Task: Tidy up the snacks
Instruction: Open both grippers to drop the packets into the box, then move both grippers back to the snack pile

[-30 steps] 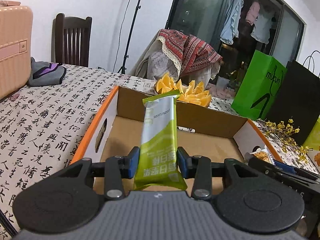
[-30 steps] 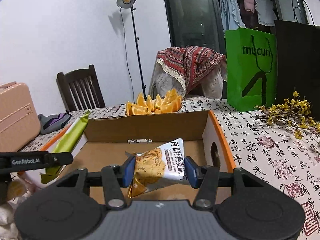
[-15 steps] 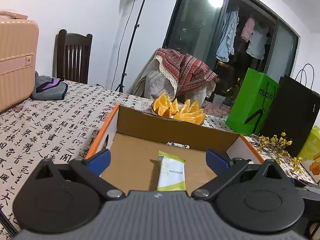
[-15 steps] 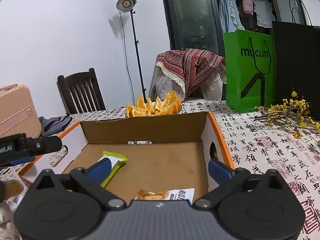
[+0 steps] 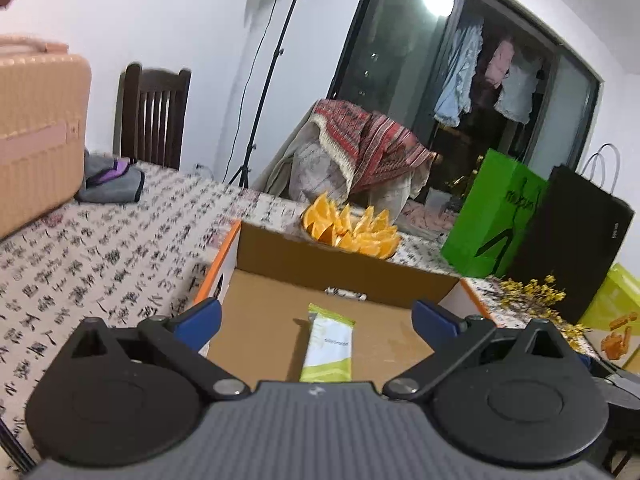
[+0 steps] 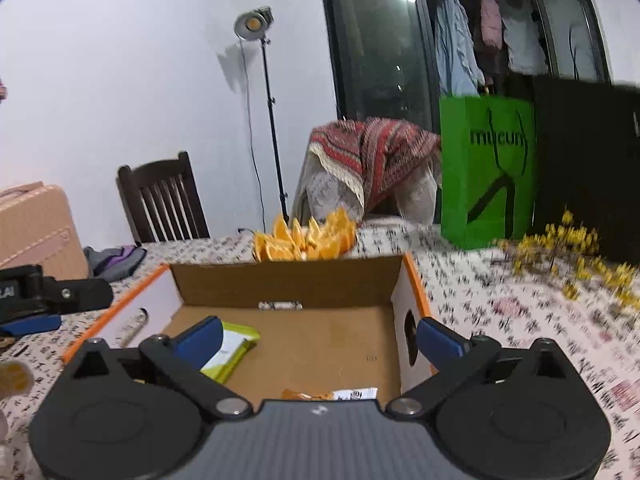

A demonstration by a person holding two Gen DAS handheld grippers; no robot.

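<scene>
An open cardboard box with orange-edged sides sits on the patterned tablecloth. A green and white snack bar lies flat on its floor, and the same bar shows partly behind a blue pad in the right wrist view. A white and orange cookie packet lies at the box's near edge, mostly hidden by the gripper body. My left gripper hovers above the box, open and empty. My right gripper is likewise open and empty above the box.
A plate of orange wedges stands just behind the box. A green paper bag and a black bag stand at the back right, with yellow flower sprigs beside them. A pink suitcase and a grey pouch lie far left.
Both grippers opened and let go: the green bar and the cookie packet dropped into the box. Both grippers then rose and drew back from the box.
</scene>
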